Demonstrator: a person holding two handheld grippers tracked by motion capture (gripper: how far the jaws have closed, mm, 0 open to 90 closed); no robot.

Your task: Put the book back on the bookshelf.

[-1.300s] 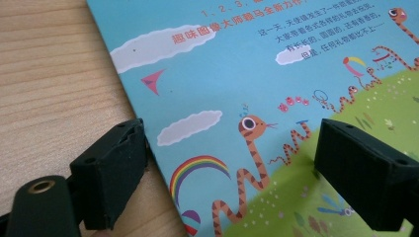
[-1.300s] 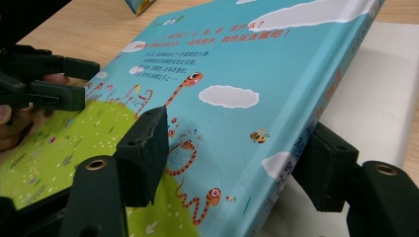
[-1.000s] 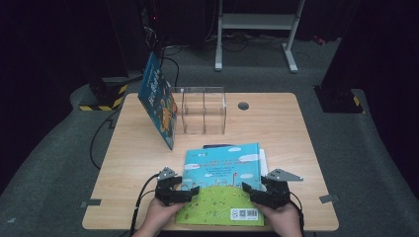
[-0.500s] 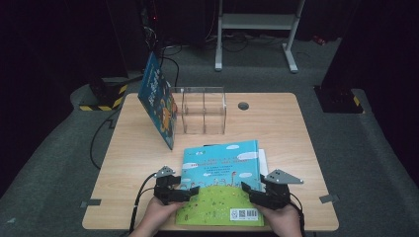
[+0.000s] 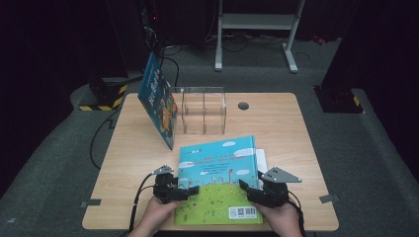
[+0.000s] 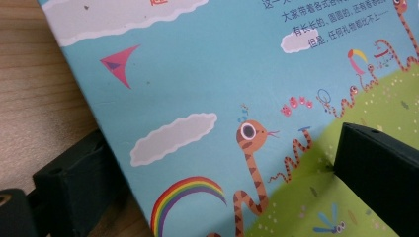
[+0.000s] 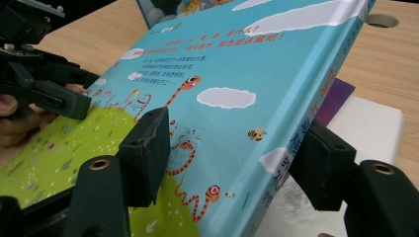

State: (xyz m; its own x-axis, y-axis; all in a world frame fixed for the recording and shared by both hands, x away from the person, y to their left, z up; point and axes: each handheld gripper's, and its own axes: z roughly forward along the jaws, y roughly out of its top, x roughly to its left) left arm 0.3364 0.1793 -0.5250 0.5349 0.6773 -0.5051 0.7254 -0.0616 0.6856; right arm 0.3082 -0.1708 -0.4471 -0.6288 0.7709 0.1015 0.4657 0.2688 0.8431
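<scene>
Blue-and-green picture book lies at the table's near edge exactly as a second ago, your left gripper and right gripper pinching its side edges, so lifting hasn't begun.

Bare surface lies open at right of frame; the clear box and leaning book block the upper left.
</scene>
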